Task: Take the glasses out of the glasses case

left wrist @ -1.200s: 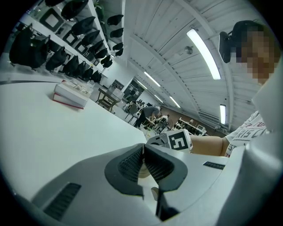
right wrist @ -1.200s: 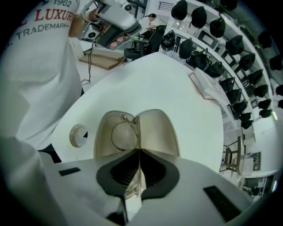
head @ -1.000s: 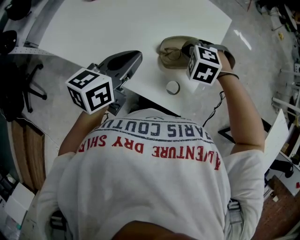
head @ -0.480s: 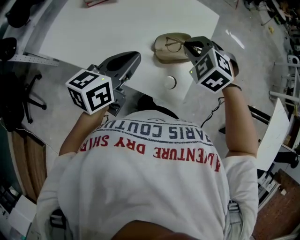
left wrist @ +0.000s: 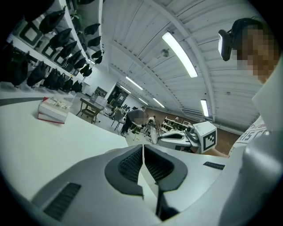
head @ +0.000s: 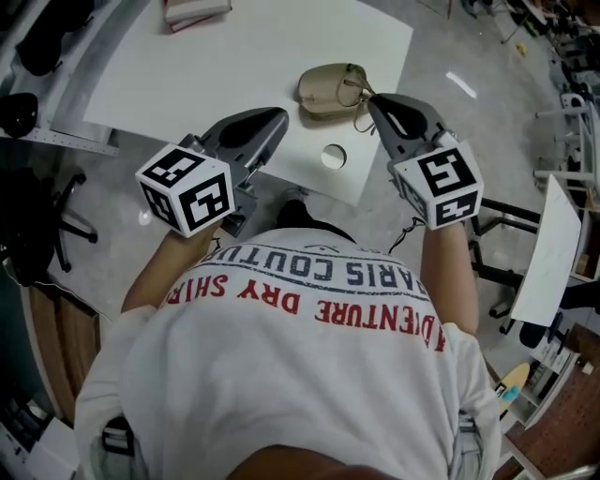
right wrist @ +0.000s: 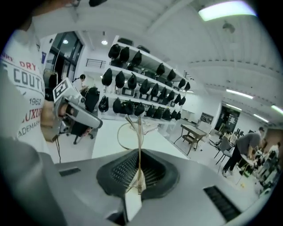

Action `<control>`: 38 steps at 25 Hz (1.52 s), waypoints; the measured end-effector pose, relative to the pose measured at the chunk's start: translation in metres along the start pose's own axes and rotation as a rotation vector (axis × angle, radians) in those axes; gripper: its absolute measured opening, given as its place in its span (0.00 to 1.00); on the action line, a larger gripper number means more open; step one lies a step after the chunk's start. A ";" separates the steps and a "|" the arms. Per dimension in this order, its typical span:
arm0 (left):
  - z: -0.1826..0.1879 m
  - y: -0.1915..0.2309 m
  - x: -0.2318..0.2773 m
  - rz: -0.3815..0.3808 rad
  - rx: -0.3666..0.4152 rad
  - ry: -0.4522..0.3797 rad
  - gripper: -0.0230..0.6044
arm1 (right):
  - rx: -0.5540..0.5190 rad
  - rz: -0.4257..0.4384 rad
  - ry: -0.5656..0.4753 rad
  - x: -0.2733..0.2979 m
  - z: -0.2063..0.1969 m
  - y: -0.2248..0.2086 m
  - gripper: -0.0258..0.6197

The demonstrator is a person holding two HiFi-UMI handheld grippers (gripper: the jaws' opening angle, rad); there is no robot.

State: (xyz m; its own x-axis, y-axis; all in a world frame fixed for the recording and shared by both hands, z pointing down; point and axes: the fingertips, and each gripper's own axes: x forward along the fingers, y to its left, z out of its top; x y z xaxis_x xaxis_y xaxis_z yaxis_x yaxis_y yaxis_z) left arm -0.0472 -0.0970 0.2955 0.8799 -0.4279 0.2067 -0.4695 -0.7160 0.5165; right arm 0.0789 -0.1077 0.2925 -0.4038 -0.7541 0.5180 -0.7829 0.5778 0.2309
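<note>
The beige glasses case (head: 325, 91) lies open on the white table (head: 234, 66). My right gripper (head: 373, 99) is shut on a thin temple arm of the glasses (head: 357, 92), which hang just above the case's right end. In the right gripper view (right wrist: 139, 154) the arm runs up between the pads and a round lens rim of the glasses (right wrist: 128, 132) shows beyond them. My left gripper (head: 278, 115) hovers over the table's near edge, left of the case, shut with nothing between its pads (left wrist: 143, 148).
A small white round object (head: 332, 157) lies on the table near its front edge, below the case. A book (head: 195, 10) (left wrist: 53, 111) rests at the table's far side. Office chairs stand on the floor to the left (head: 37, 187) and right (head: 497, 272).
My right gripper has risen and rolled, lifting the glasses up out of the case toward its right end. The left gripper has risen a little.
</note>
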 end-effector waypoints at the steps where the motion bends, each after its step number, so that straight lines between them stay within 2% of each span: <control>1: 0.001 -0.005 -0.002 -0.003 0.008 -0.007 0.09 | 0.031 -0.007 -0.029 -0.009 0.002 0.004 0.09; 12: -0.003 -0.045 -0.027 -0.073 0.079 -0.012 0.09 | 0.275 0.010 -0.283 -0.067 0.013 0.059 0.09; 16: -0.009 -0.054 -0.032 -0.095 0.092 -0.001 0.09 | 0.349 0.021 -0.341 -0.082 0.007 0.070 0.09; 22: -0.023 -0.064 -0.034 -0.122 0.100 0.031 0.09 | 0.411 0.046 -0.355 -0.085 -0.010 0.091 0.09; 38: -0.046 -0.059 -0.025 -0.134 0.074 0.095 0.09 | 0.437 0.066 -0.324 -0.077 -0.024 0.103 0.09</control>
State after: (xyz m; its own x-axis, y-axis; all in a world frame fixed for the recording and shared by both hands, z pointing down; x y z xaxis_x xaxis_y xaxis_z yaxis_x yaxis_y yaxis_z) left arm -0.0382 -0.0194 0.2980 0.9363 -0.2741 0.2195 -0.3484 -0.8032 0.4833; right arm 0.0410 0.0171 0.2965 -0.5293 -0.8184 0.2238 -0.8471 0.4951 -0.1930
